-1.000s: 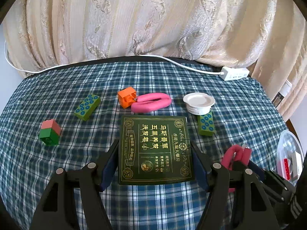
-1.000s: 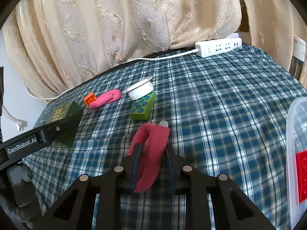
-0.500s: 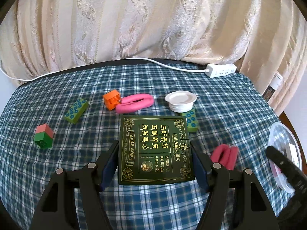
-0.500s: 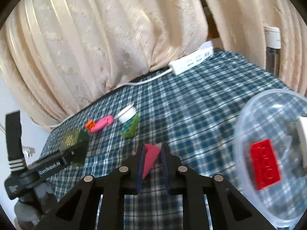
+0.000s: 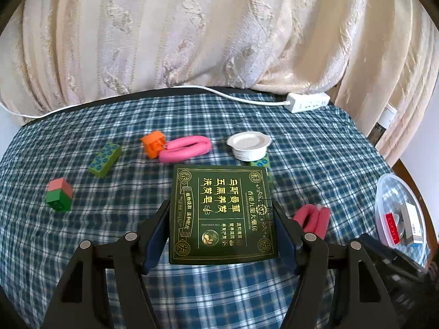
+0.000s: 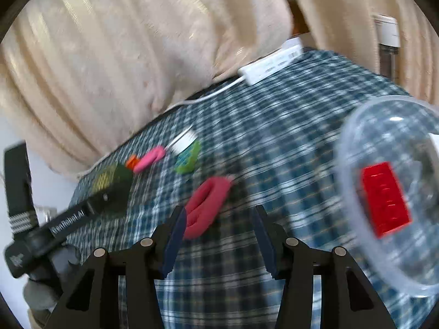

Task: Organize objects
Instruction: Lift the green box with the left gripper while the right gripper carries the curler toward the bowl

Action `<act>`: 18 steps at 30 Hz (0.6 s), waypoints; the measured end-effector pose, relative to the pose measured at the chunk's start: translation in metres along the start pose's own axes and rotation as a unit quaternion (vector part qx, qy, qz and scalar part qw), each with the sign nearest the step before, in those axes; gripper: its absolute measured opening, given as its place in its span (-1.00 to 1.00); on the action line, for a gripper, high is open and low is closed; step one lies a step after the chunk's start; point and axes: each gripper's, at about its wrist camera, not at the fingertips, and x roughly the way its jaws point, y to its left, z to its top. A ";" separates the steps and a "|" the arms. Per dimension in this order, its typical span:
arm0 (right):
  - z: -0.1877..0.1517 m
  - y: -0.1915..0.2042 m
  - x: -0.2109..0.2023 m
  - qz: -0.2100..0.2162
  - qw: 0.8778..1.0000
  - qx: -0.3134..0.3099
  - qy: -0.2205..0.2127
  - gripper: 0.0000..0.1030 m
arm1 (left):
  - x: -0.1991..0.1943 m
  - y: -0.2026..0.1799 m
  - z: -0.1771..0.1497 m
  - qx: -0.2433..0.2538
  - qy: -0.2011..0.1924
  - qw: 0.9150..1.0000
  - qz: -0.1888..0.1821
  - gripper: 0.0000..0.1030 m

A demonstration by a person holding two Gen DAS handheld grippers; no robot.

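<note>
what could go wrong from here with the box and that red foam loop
1. The right gripper has its jaws opening with the red foam loop lying on the checked cloth, outside the clear bowl; it may end up left behind.
2. The left gripper grips the dark green box only by its side edges near one end, so it could tip or slip.
3. Carrying the box to the bowl may mean the two grippers cross and bump.
</note>
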 end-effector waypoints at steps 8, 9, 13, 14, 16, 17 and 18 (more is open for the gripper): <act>0.005 0.021 0.040 -0.053 0.998 -0.018 0.033 0.03 | -0.011 0.032 -0.003 -0.030 -0.010 1.000 -0.003 0.35; 0.006 0.023 0.046 -0.061 0.997 -0.018 0.038 0.03 | -0.013 0.035 -0.004 -0.032 -0.011 0.999 -0.003 0.35; 0.007 0.033 0.059 -0.088 0.995 -0.032 0.043 0.03 | -0.016 0.044 -0.006 -0.037 -0.014 0.999 -0.004 0.35; 0.009 0.035 0.063 -0.094 0.994 -0.037 0.044 0.03 | -0.016 0.045 -0.006 -0.038 -0.013 0.999 -0.004 0.36; 0.009 0.042 0.069 -0.107 0.992 -0.053 0.045 0.03 | -0.016 0.048 -0.007 -0.040 -0.012 0.999 -0.004 0.35; 0.009 0.044 0.072 -0.112 0.991 -0.059 0.047 0.03 | -0.016 0.049 -0.007 -0.041 -0.012 0.999 -0.003 0.35; 0.009 0.048 0.075 -0.122 0.989 -0.070 0.045 0.03 | -0.016 0.050 -0.008 -0.042 -0.011 0.999 -0.003 0.35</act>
